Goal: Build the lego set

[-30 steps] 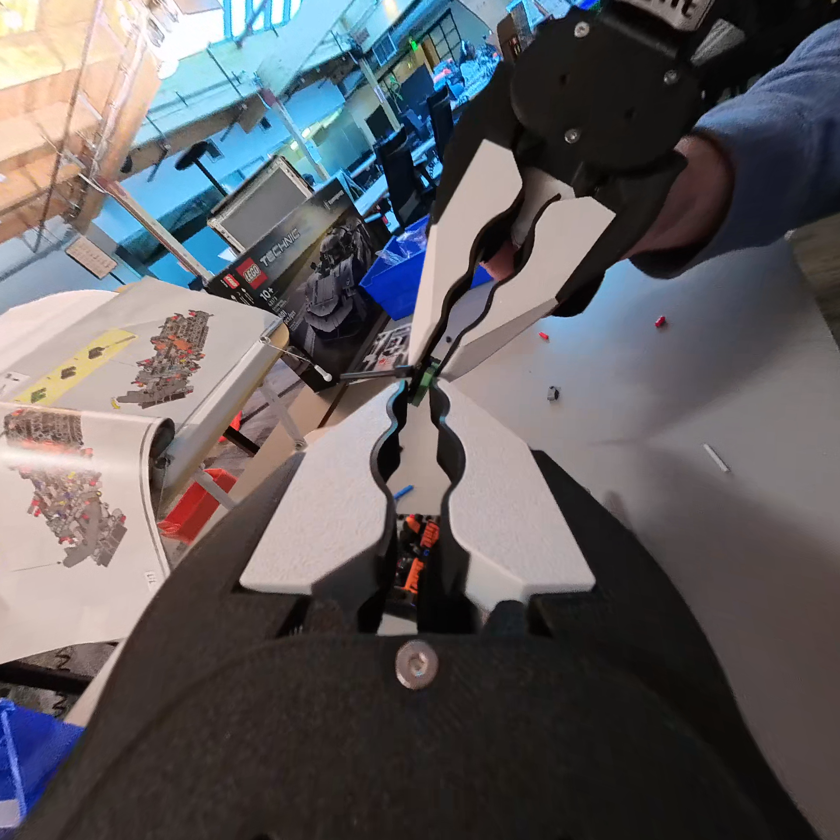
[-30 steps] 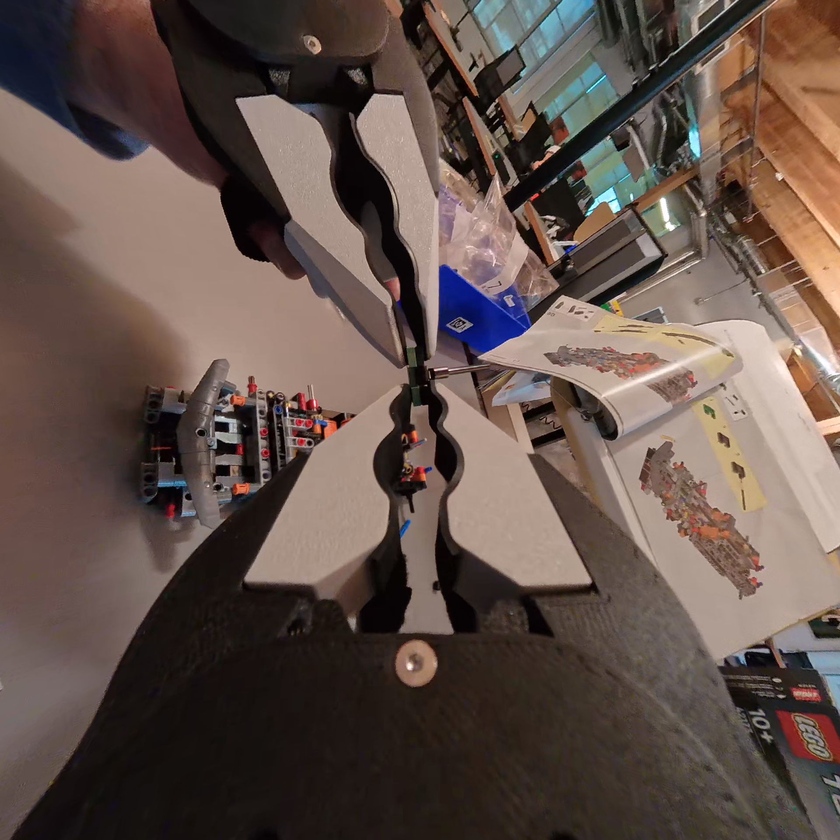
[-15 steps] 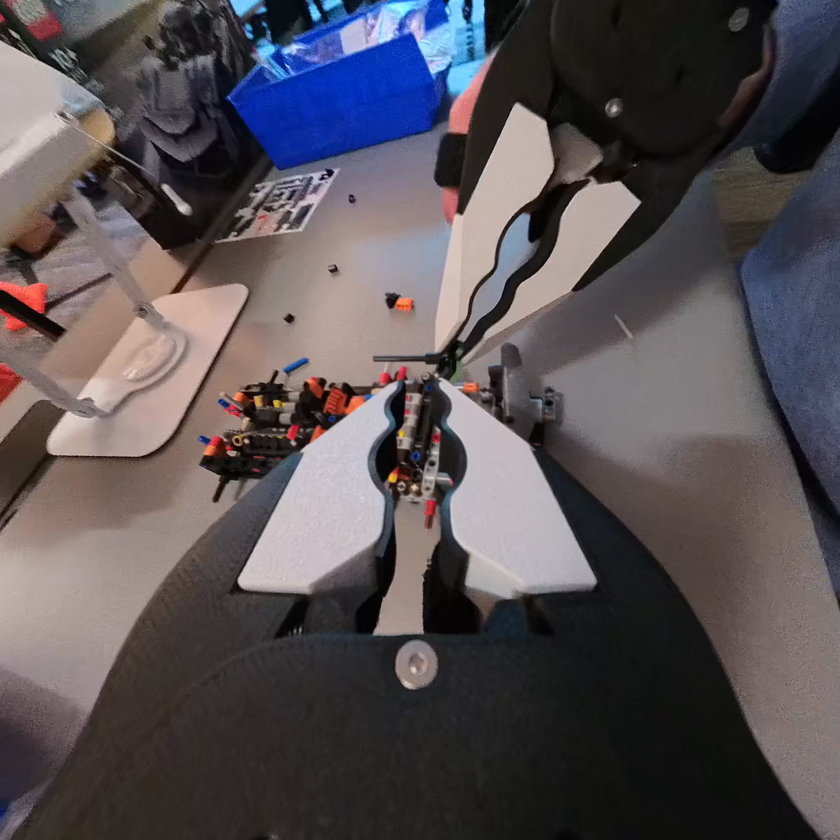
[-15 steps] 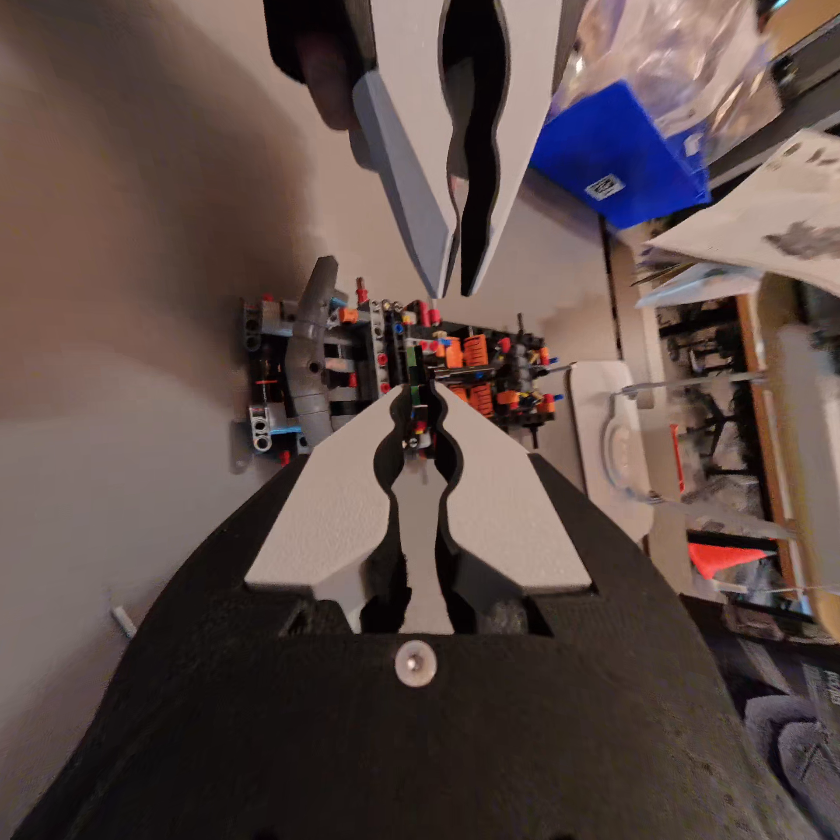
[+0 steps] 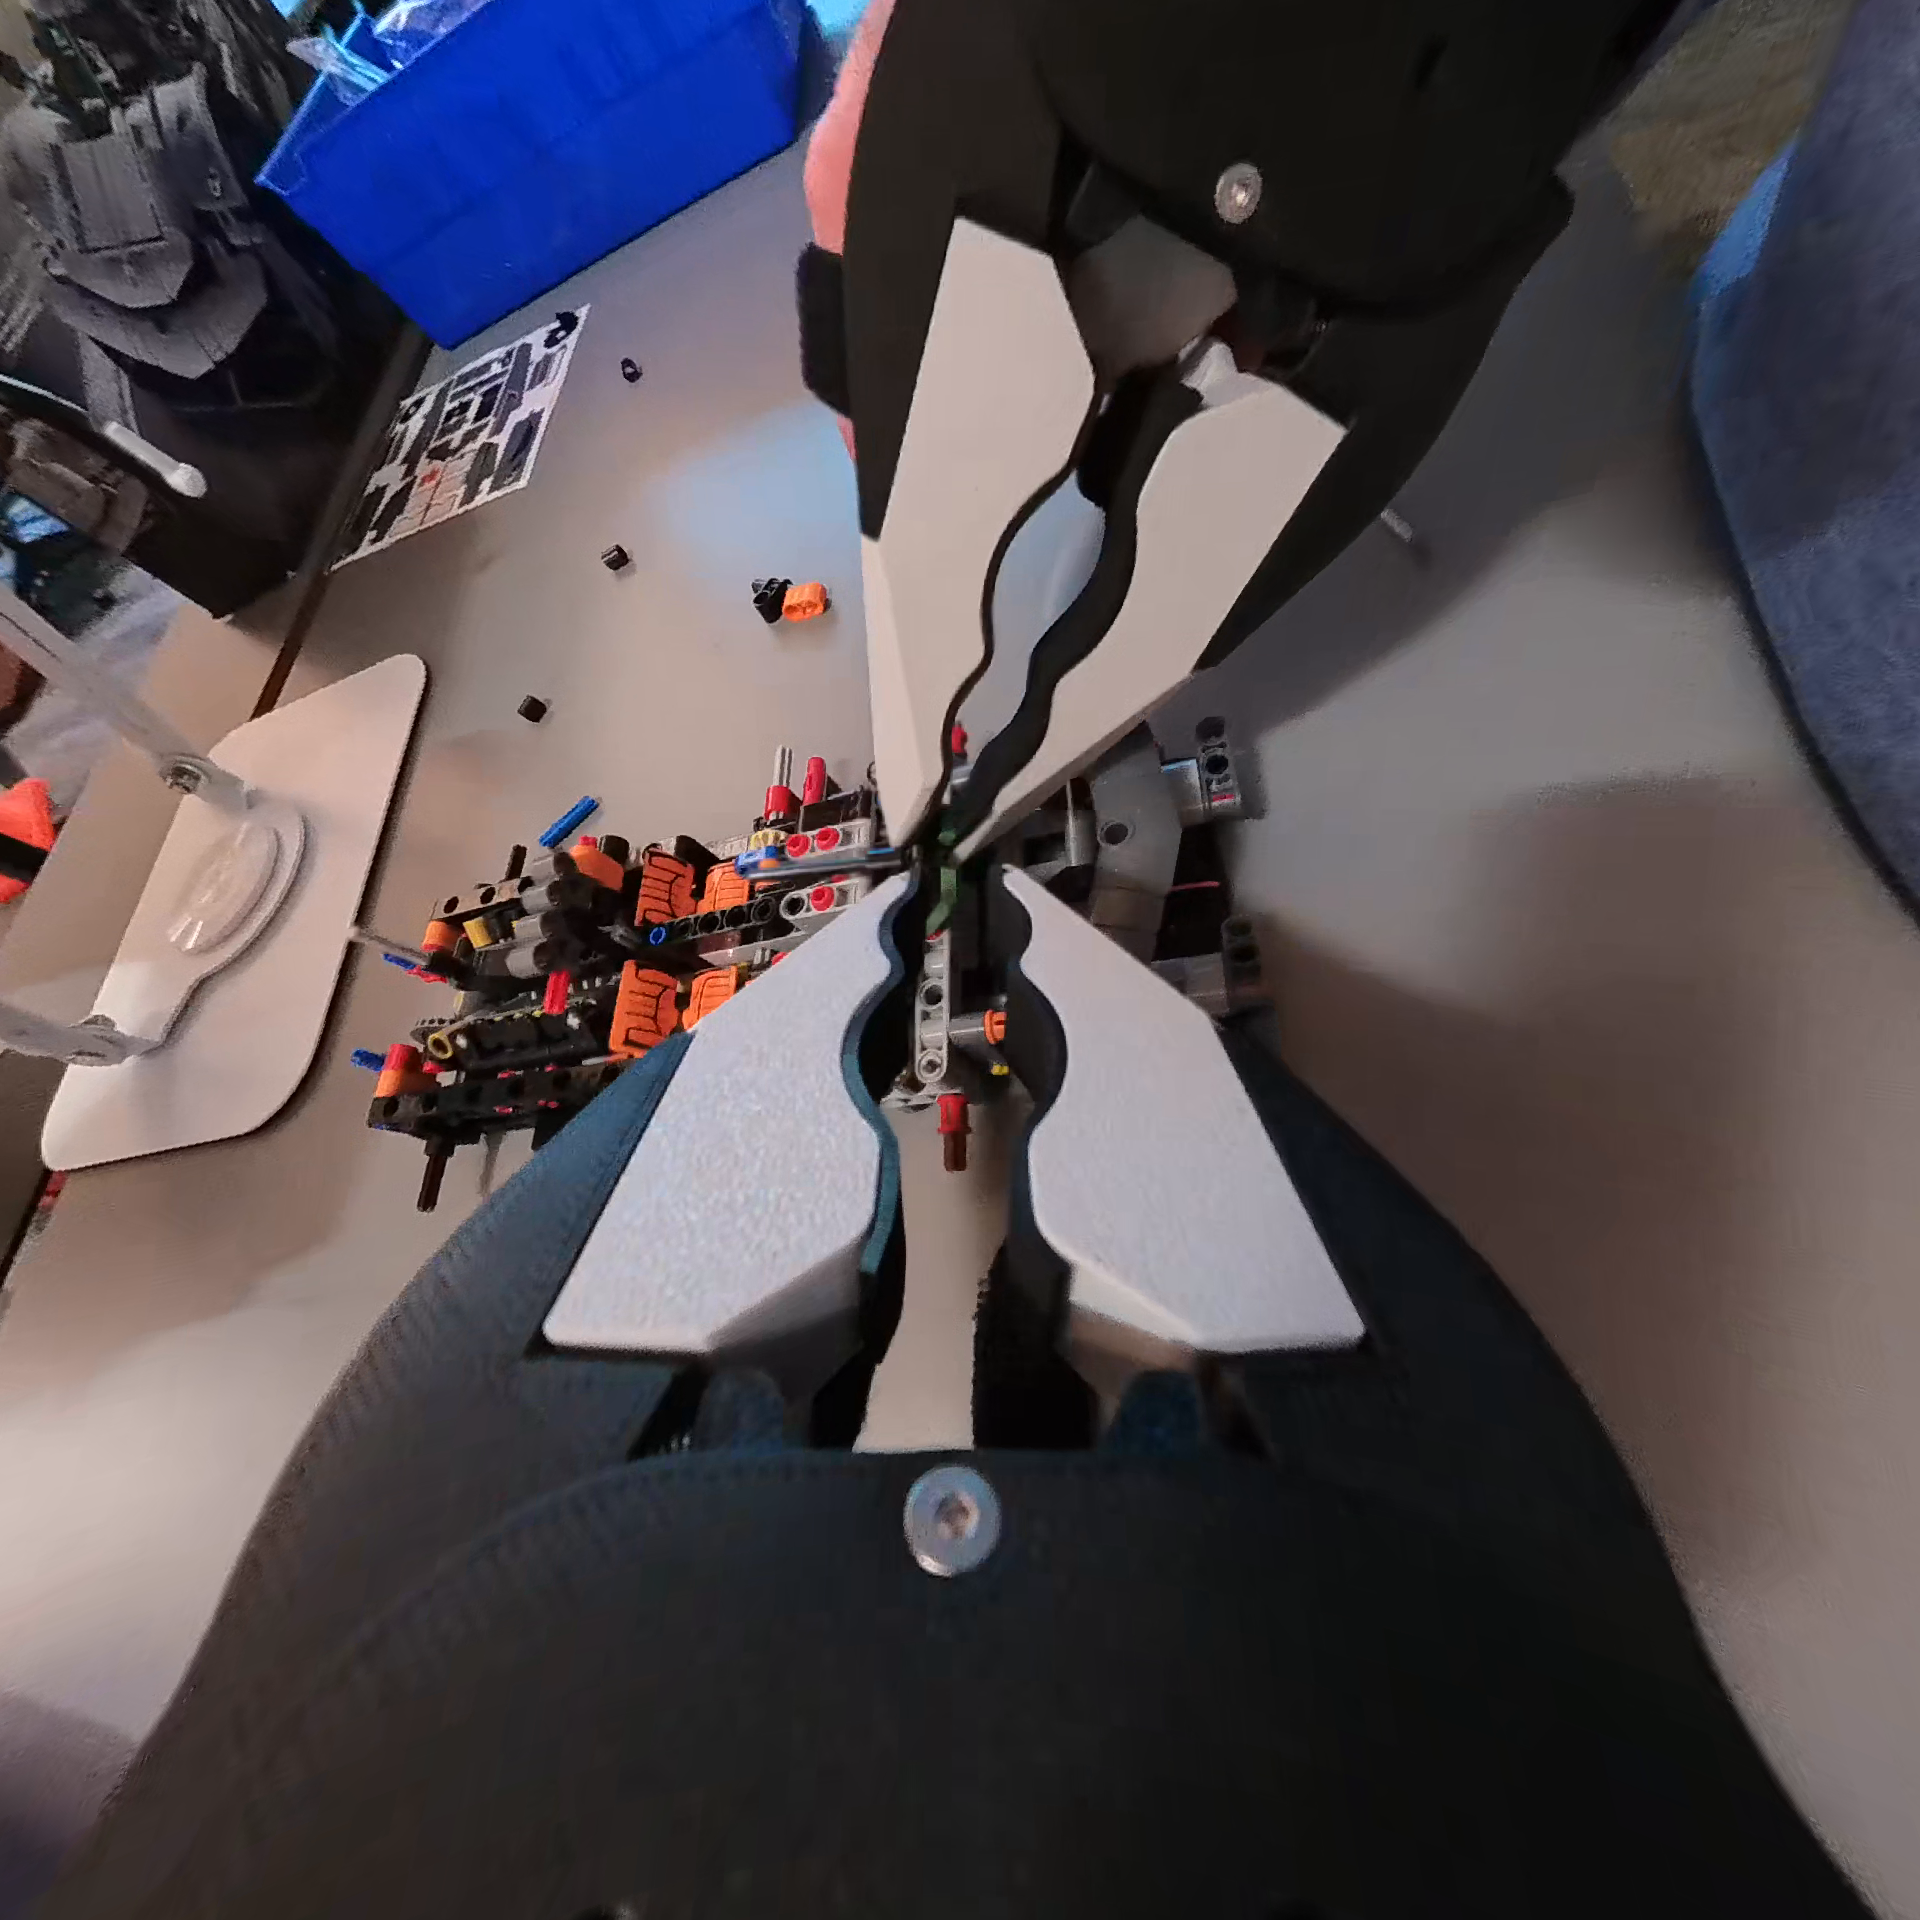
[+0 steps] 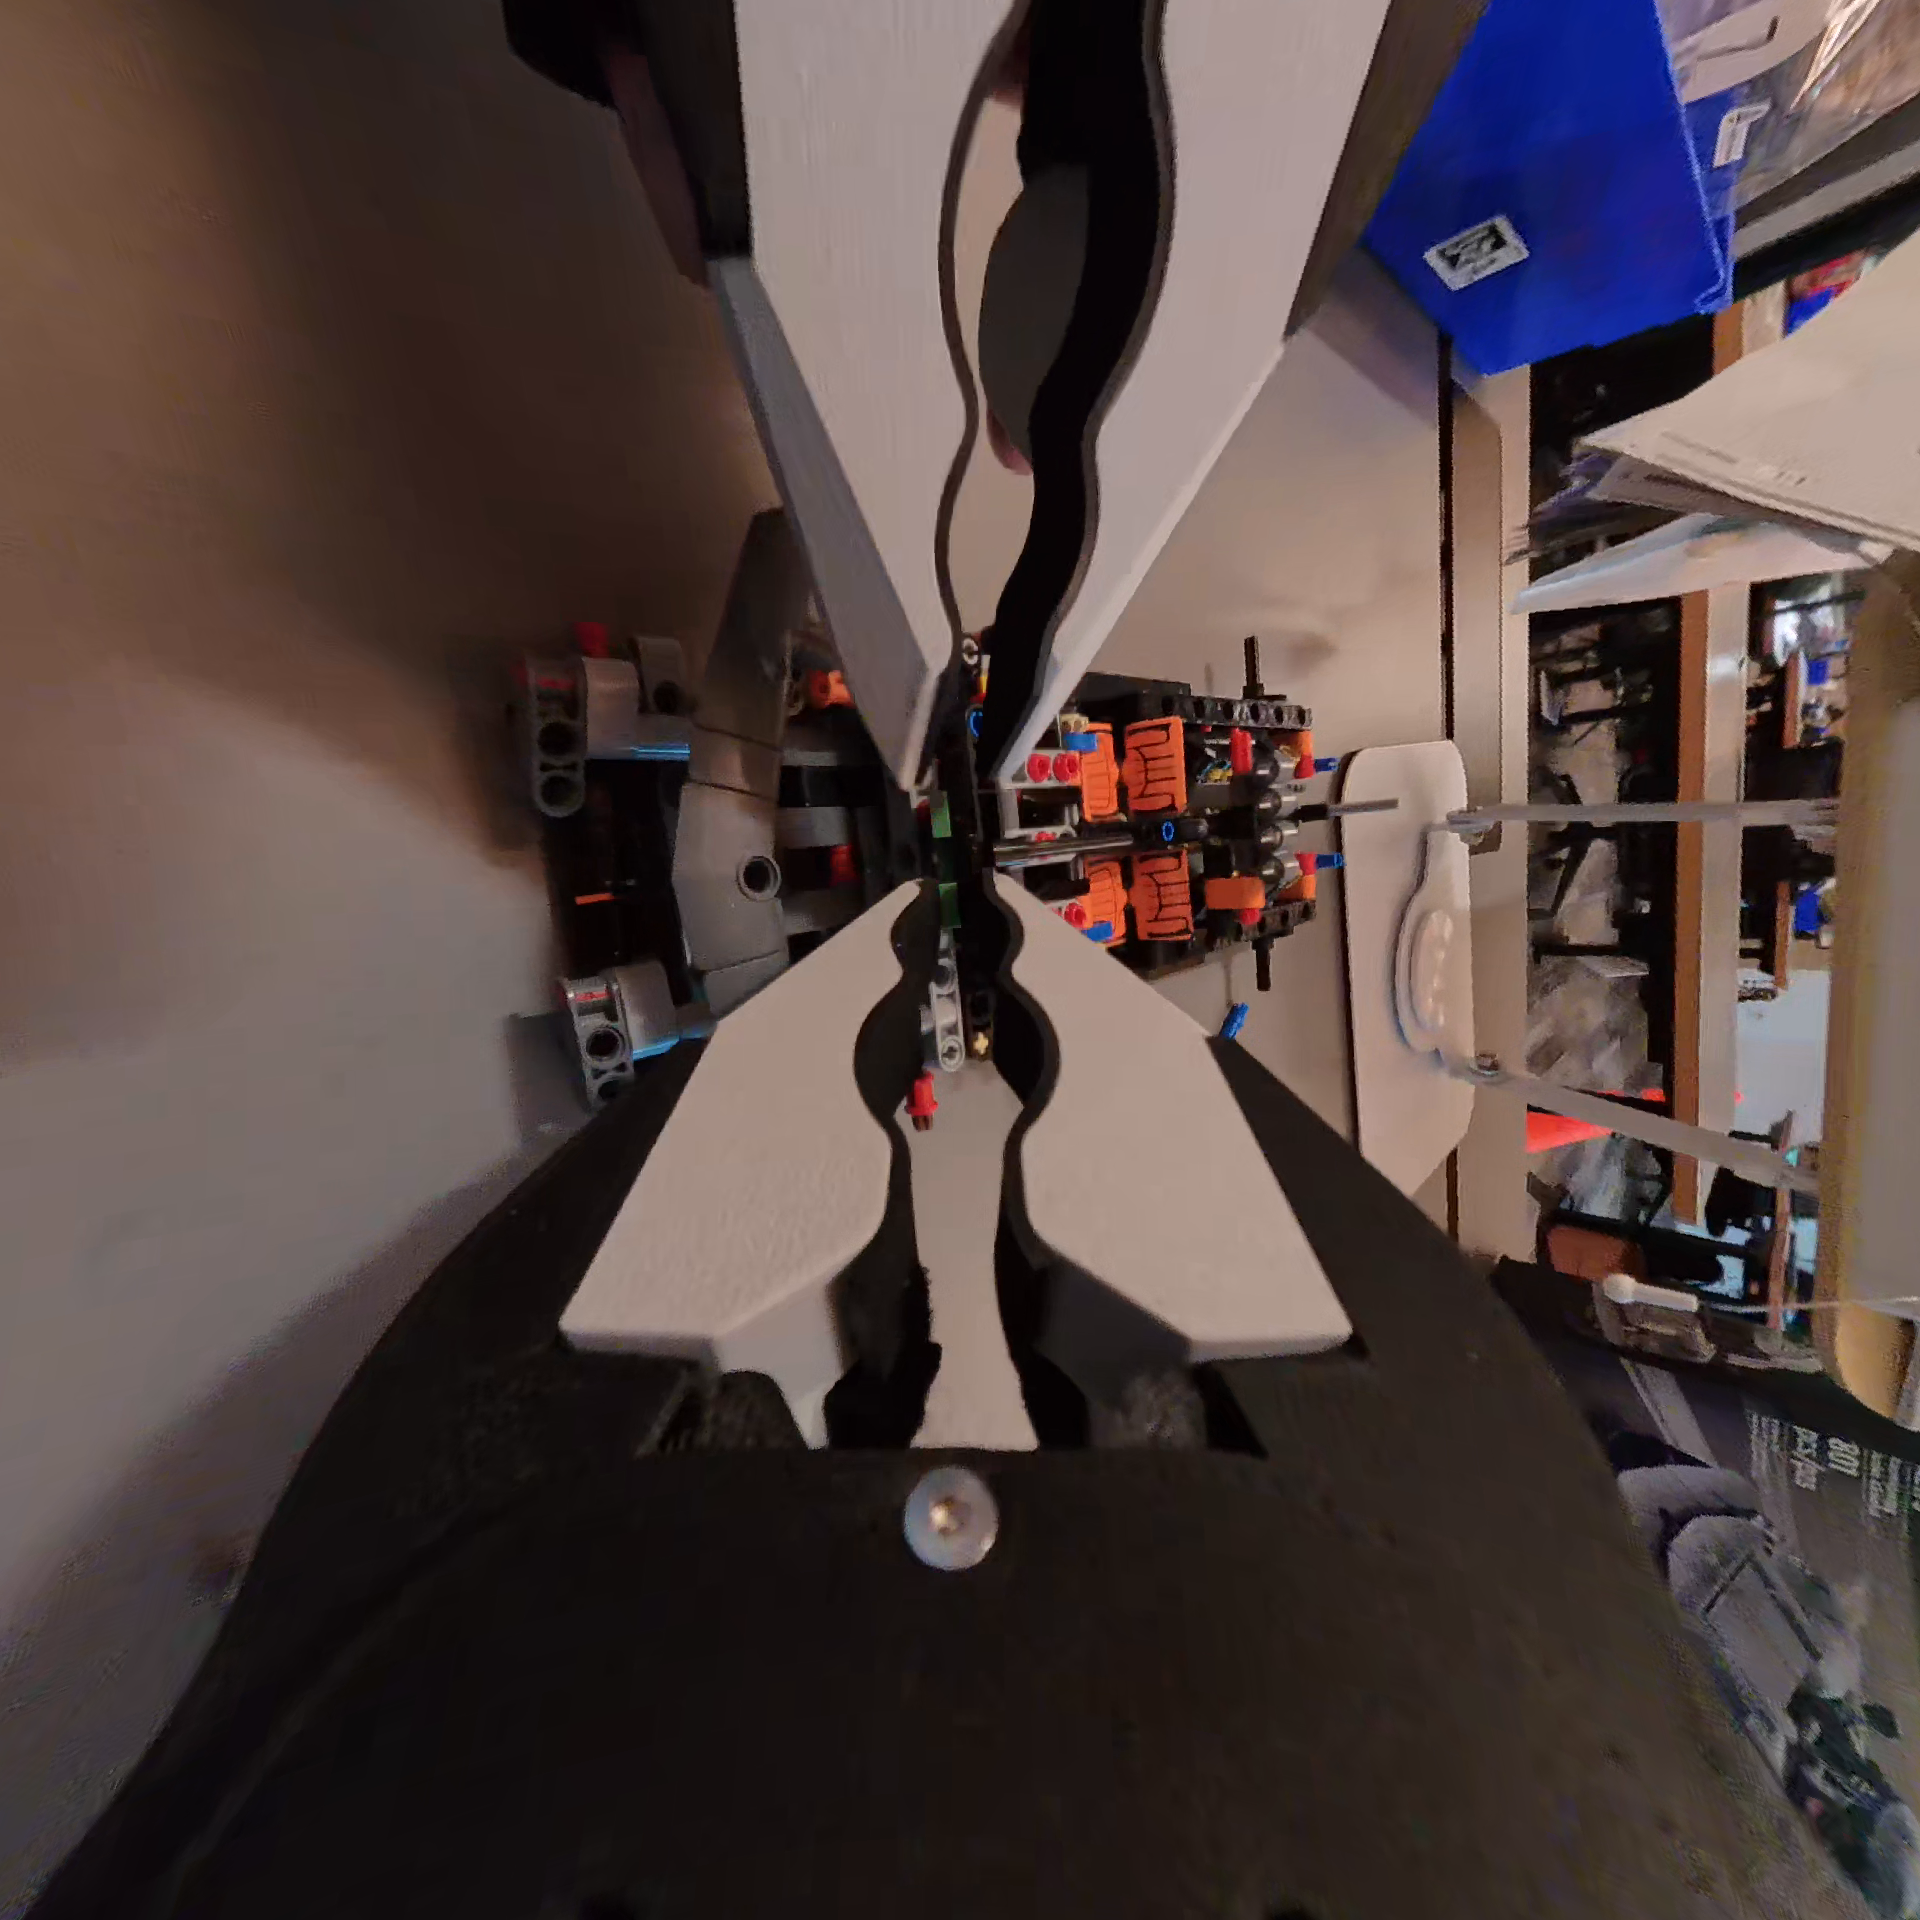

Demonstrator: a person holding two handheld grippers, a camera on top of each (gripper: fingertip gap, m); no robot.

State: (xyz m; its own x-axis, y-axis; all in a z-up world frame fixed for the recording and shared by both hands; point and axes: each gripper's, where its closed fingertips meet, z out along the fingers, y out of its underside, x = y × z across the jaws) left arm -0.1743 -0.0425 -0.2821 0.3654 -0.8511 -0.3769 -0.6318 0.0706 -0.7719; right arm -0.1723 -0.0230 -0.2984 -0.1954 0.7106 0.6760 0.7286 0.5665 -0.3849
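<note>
Grippers meet tip to tip: left gripper and right gripper both clamp a small green plastic piece on a dark axle, just above the black-and-orange lego assembly on the grey counter, probably for insertion.

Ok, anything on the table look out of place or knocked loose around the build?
A few loose bits lie apart from the lego build: an orange-and-black connector, small black pieces and a blue pin on the table. That looks like ordinary parts scatter, not damage. Nothing else stands out.
</note>
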